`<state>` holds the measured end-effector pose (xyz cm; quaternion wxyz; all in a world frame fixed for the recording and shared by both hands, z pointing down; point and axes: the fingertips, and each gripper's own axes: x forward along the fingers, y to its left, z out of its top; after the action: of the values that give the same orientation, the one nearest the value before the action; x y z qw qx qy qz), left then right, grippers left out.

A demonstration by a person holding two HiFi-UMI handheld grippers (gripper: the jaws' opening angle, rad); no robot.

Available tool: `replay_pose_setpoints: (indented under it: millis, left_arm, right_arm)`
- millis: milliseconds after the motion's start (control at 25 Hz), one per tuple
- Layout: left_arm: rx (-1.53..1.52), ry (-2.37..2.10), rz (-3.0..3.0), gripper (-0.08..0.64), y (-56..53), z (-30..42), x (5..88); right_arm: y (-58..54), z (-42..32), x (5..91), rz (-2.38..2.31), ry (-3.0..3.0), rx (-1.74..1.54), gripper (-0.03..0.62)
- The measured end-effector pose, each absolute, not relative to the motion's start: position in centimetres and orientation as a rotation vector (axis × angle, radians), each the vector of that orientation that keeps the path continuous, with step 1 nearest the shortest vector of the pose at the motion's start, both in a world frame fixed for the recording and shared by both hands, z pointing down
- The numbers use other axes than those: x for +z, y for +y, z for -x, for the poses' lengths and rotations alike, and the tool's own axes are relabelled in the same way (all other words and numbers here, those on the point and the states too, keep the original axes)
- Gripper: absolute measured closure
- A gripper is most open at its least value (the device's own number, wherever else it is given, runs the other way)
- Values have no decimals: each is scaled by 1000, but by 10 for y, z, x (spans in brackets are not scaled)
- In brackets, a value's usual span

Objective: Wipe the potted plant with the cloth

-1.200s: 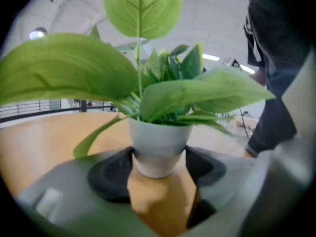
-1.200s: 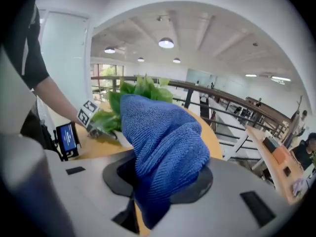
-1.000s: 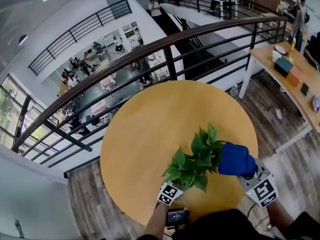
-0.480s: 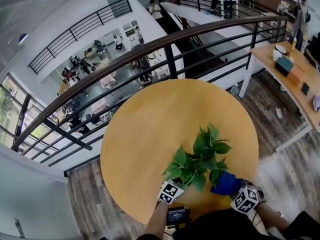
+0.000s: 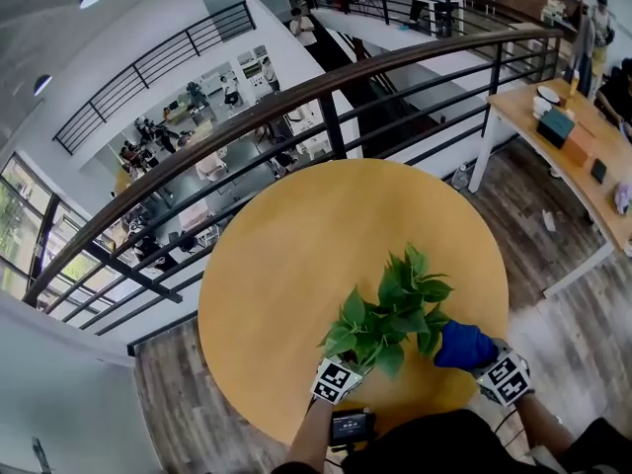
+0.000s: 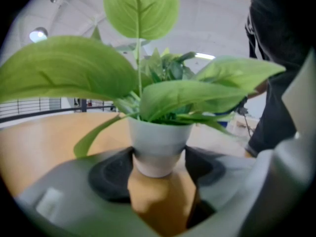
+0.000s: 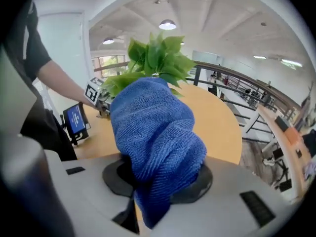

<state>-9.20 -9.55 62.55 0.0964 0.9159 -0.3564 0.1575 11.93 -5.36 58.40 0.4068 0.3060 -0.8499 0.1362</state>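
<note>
round wooden table (image 5: 296, 255) carries the plant (image 5: 390, 309) at lower centre, its pot (image 6: 158, 144) clamped by the left gripper (image 6: 159, 171). right gripper (image 7: 158, 179), pinching the cloth (image 5: 462, 346), has dropped to the plant's lower right edge, so one downward stroke seems finished.

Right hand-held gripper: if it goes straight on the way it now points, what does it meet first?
Most likely the leaves of the potted plant. The right hand-held gripper, shut on the blue cloth, points at them, with the cloth leading. How near they are is unclear.
</note>
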Motion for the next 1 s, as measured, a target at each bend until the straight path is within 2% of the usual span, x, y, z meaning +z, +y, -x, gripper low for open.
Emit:
replay_pose_setpoints:
  millis: [160, 240, 400, 680, 920, 960, 1000]
  left_arm:
    - [462, -1096, -2713, 256, -100, 97, 625]
    - [476, -1143, -2687, 393, -103, 103, 626]
    - [509, -1161, -2681, 428, -109, 109, 627]
    - [555, -1152, -2669, 430, -103, 104, 628]
    - [676, -1091, -2677, 428, -100, 105, 631]
    - [700, -1062, -2676, 420, -101, 103, 632]
    - [695, -1049, -2674, 377, -106, 101, 631]
  right_arm:
    - [-78, -132, 558, -970, -2261, 532, 457]
    - [-89, -139, 542, -1076, -2316, 569, 457]
    - [-100, -117, 520, -1018, -2459, 527, 457]
    - [-91, -74, 510, -816, -2494, 377, 457]
    - [-78, -63, 516, -785, -2489, 427, 457]
    - [-76, -62, 516, -779, -2487, 430, 457]
    - [-75, -62, 516, -772, -2486, 429, 457]
